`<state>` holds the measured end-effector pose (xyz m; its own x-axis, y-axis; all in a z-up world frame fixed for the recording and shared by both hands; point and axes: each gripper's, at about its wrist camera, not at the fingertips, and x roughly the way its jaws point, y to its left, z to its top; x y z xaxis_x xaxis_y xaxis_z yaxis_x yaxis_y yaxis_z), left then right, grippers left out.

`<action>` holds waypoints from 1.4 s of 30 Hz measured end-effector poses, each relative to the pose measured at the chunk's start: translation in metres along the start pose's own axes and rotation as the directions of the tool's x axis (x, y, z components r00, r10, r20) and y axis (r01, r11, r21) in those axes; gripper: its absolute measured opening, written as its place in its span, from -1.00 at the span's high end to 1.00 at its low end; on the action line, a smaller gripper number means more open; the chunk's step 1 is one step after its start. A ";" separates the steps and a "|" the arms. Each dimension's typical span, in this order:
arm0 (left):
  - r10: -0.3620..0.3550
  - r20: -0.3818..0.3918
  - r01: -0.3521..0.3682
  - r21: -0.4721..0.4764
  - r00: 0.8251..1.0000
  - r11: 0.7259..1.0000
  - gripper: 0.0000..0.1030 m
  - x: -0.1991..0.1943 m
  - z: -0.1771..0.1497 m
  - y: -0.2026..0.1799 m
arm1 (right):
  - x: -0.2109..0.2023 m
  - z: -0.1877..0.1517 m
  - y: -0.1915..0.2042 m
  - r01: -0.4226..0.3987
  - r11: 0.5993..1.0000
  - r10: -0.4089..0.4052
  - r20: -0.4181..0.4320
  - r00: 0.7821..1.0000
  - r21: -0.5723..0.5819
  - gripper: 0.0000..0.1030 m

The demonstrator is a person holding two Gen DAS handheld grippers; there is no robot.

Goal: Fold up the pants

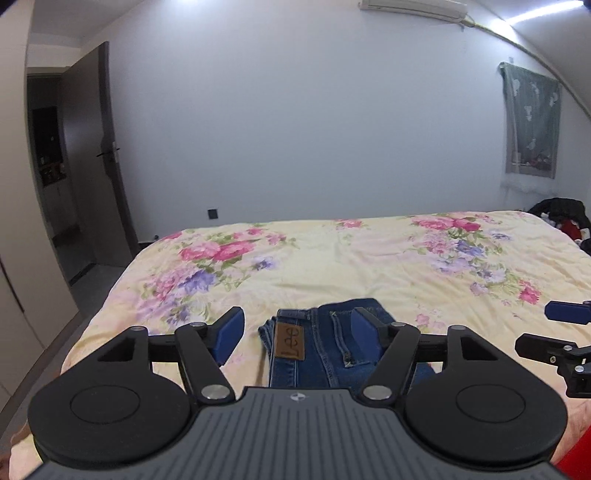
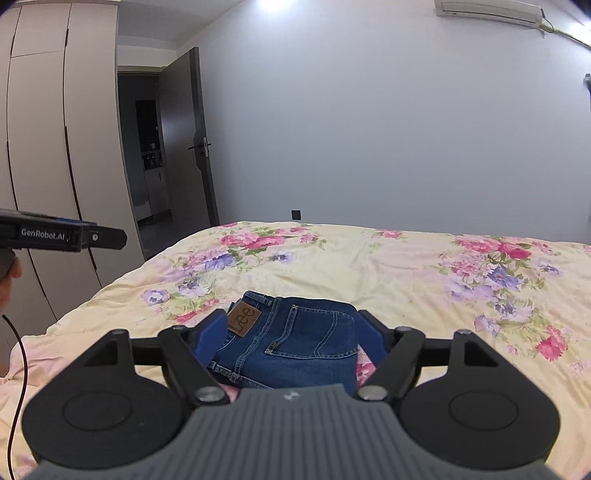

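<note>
While both hand-held grippers hang above the near part of the bed [image 1: 369, 258], the folded jeans [image 2: 295, 343] lie flat on the floral bedspread just below and ahead of them, touched by neither. The jeans are dark blue denim with lighter tan stitching, folded into a compact, roughly rectangular bundle. A tan leather brand patch [image 2: 244, 318] reading "Lee" sits at the waistband on the bundle's left side, turned sideways in both views. A back pocket [image 2: 314, 339] with its stitched outline faces up in the right wrist view, and a belt loop and seam lines run along the top layer in the left wrist view. The edges of the fold look tidy, with stacked layers showing at the left edge near the patch. The left hand-held gripper [image 1: 297, 330] stands released, its blue pads [image 1: 231, 328] spread wide to either side of the bundle as seen from above, nothing clamped between them. The right hand-held gripper [image 2: 291, 336] is likewise released, jaws wide apart, the jeans seen through the gap but lying free on the bed. The bedspread is pale yellow with pink and purple flower clusters, slightly wrinkled. In the right wrist view the left unit shows at the left edge, with a thumb below it and a black cable [image 2: 20, 369] trailing down. Beyond the bed: a pale wall, an open dark door [image 2: 199, 147], a wardrobe [image 2: 44, 147], a wall air conditioner [image 2: 487, 11].
</note>
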<state>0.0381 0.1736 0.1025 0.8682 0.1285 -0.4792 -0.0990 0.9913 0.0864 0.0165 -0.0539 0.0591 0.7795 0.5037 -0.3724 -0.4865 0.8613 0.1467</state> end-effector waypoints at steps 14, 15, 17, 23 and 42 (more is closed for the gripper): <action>0.120 -0.141 -0.128 -0.051 0.983 0.990 -0.56 0.031 -0.090 -0.037 | 0.040 -0.081 0.014 0.103 0.989 -0.088 -0.138 0.986 0.107 -0.57; 0.120 -0.156 -0.130 -0.052 0.980 0.990 -0.56 0.035 -0.094 -0.038 | 0.044 -0.085 0.015 0.106 0.989 -0.090 -0.154 0.984 0.099 -0.57; 0.108 -0.189 -0.121 -0.062 0.976 0.991 -0.56 0.044 -0.101 -0.038 | 0.052 -0.092 0.014 0.123 0.990 -0.108 -0.180 0.978 0.072 -0.57; 0.103 -0.265 -0.113 -0.023 0.959 0.993 -0.56 0.063 -0.121 -0.049 | 0.071 -0.104 0.009 0.126 0.989 -0.106 -0.234 0.966 0.071 -0.57; 0.078 -0.286 -0.089 -0.027 0.955 0.996 -0.56 0.064 -0.120 -0.056 | 0.068 -0.102 0.005 0.137 0.988 -0.119 -0.214 0.970 0.070 -0.58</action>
<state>0.0413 0.1298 -0.0379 0.6828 0.2075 -0.7005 -0.1887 0.9764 0.1053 0.0263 -0.0221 -0.0588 0.7292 0.3714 -0.5748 -0.3464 0.9247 0.1581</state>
